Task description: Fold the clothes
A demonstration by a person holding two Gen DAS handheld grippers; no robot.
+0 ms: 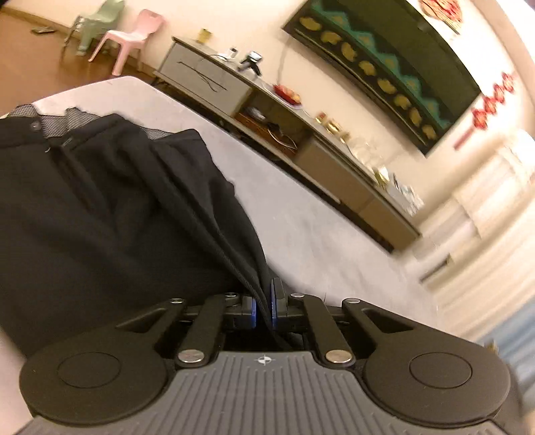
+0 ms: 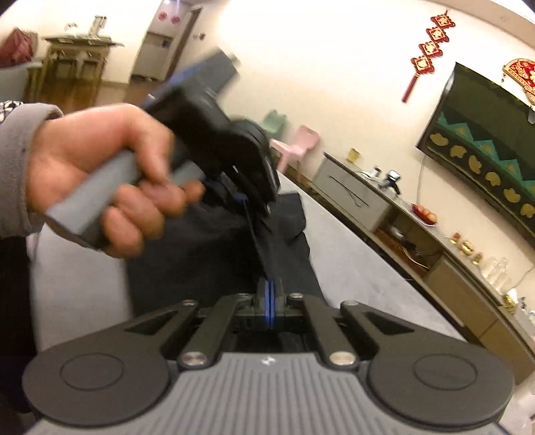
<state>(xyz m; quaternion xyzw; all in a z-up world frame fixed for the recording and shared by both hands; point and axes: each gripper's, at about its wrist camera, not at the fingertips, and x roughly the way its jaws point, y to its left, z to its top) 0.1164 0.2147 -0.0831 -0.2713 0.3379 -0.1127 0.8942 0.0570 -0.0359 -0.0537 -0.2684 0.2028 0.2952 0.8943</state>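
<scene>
A black garment (image 1: 110,200), trousers with a grey mesh lining and a button at the waist, lies on a grey table (image 1: 301,217). My left gripper (image 1: 264,306) is shut on a fold of its edge. In the right wrist view the same black garment (image 2: 214,254) stretches across the grey table (image 2: 367,284). My right gripper (image 2: 270,301) is shut on a thin edge of it. The left gripper (image 2: 257,204), held by a hand (image 2: 100,174), pinches the cloth just beyond the right one.
A long low sideboard (image 1: 301,134) with fruit, jars and small items runs along the wall beyond the table, under a dark wall panel (image 1: 384,60). A pink chair (image 1: 130,36) and a green chair (image 1: 97,23) stand on the wooden floor.
</scene>
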